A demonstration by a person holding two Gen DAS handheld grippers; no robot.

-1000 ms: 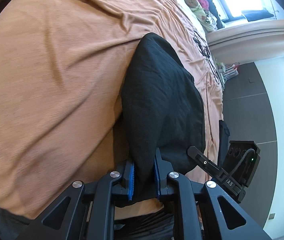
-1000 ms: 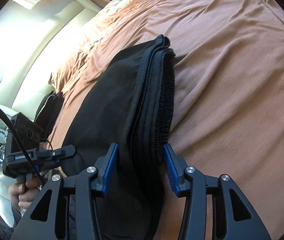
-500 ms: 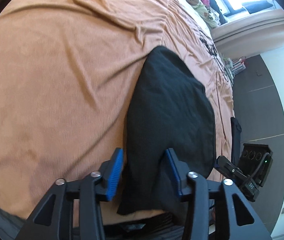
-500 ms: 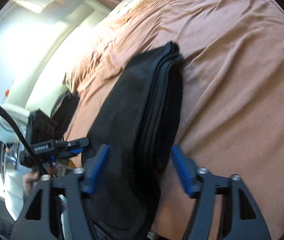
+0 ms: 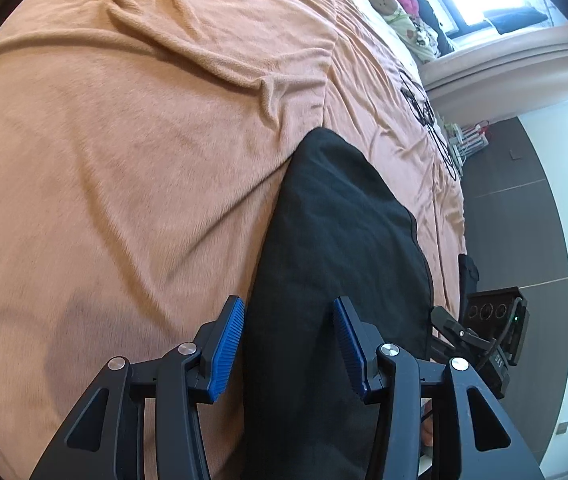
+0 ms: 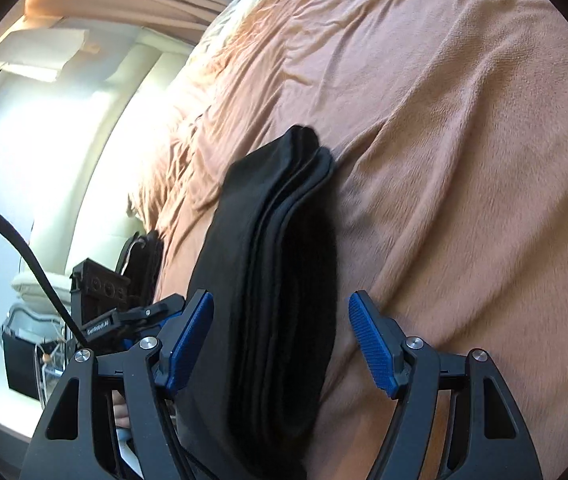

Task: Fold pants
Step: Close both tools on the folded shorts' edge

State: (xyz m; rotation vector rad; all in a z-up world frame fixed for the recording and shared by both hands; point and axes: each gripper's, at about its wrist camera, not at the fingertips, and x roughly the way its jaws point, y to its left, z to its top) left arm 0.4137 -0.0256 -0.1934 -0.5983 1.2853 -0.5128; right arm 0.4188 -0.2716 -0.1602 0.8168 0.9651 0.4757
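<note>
The pants (image 5: pixel 339 264) have been released since 1 second ago and are left as a folded stack on the bed (image 5: pixel 124 160). Both the left gripper (image 5: pixel 288 350) and right gripper (image 6: pixel 282 344) are spread apart, clamping nothing; folding looks finished.

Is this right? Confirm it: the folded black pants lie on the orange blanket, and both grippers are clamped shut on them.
Not quite. The folded black pants do lie on the orange blanket, but neither gripper is clamped. The left wrist view shows the left gripper open, its blue pads clear of the cloth; the right wrist view shows the same for the right gripper.
</note>
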